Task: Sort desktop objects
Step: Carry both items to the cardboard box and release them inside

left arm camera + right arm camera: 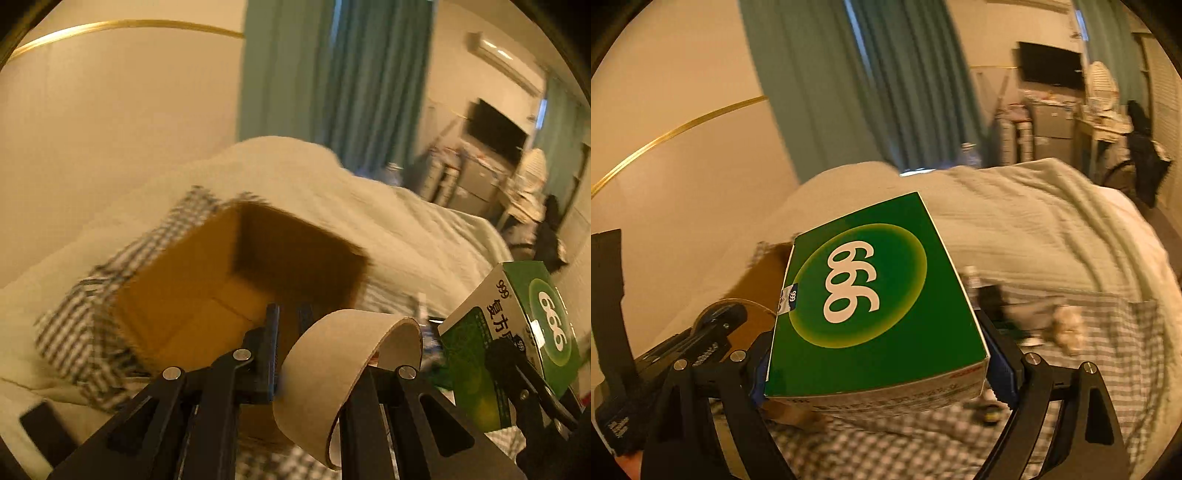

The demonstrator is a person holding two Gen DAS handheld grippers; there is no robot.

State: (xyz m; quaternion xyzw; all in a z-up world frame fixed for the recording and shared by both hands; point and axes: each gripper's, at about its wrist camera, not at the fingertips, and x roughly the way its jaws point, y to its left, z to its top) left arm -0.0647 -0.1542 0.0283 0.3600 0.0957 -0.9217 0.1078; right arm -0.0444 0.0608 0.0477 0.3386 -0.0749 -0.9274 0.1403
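My left gripper (290,321) is shut on the wall of a brown cardboard tape roll (351,354), held up in the air. Just beyond it stands an open cardboard box (207,295) on a checked cloth, its inside showing nothing. In the right wrist view my right gripper (879,373) clamps a green medicine box (879,295) marked 999 between both pads, lifted above the cloth. That green medicine box (517,332) also shows at the right of the left wrist view. The left gripper (716,321) with the tape roll (738,302) sits to the left of the green box, in front of the cardboard box (757,280).
A checked cloth (1089,369) covers the surface, with a few blurred small objects (1067,328) and a bottle (971,280) on it. White bedding (332,192) lies behind. Green curtains (886,92) and a wall-mounted TV (1049,64) are farther off.
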